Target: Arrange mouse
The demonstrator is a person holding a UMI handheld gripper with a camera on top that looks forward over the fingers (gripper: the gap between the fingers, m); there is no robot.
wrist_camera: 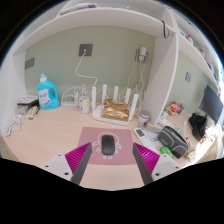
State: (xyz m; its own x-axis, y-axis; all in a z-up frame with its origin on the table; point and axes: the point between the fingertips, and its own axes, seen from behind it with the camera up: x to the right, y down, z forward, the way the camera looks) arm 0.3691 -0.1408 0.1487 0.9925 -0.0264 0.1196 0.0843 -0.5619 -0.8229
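A dark grey computer mouse lies on a pink mouse mat on the light wooden desk. A white line drawing on the mat rings the mouse. My gripper is open, its two magenta-padded fingers spread wide to either side. The mouse rests on the mat just ahead of and between the fingertips, with a clear gap at each side. Nothing is held.
A white router with antennas and a yellow-brown object stand at the back by the wall. A blue bottle stands at the back left. A monitor and dark items sit to the right.
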